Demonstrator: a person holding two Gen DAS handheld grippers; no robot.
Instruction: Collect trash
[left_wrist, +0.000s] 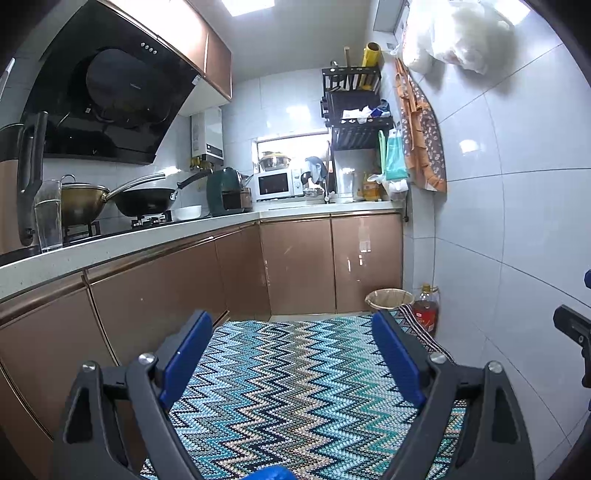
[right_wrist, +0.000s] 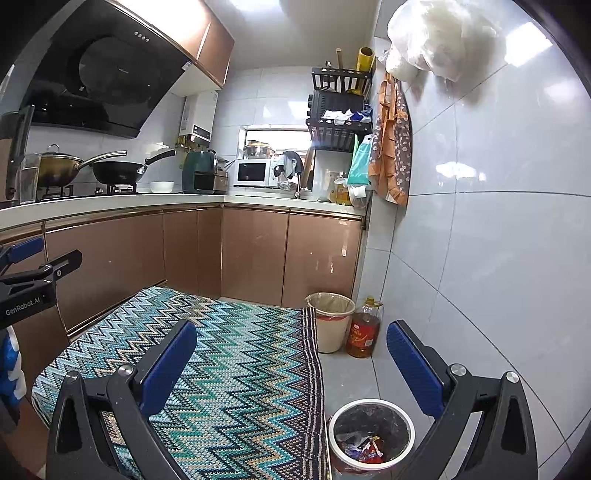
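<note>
Right claw (right_wrist: 291, 343) spread wide, empty, hovering over the zigzag rug (right_wrist: 236, 354). White bin (right_wrist: 370, 435) with trash inside on the floor just below, between the fingers, nearer the right one. Left claw (left_wrist: 291, 332) likewise spread, empty. Beige bin (right_wrist: 330, 321) farther ahead, beside an oil bottle (right_wrist: 364, 328).

Teal, blue, cream and black zigzag rug (right_wrist: 240, 354), copper-brown cabinet doors (right_wrist: 255, 247), white bin (right_wrist: 370, 435) with black liner, beige bin (right_wrist: 330, 322), amber oil bottle (right_wrist: 364, 329), blue pads (right_wrist: 413, 363), pale grey wall tiles (right_wrist: 480, 229).
</note>
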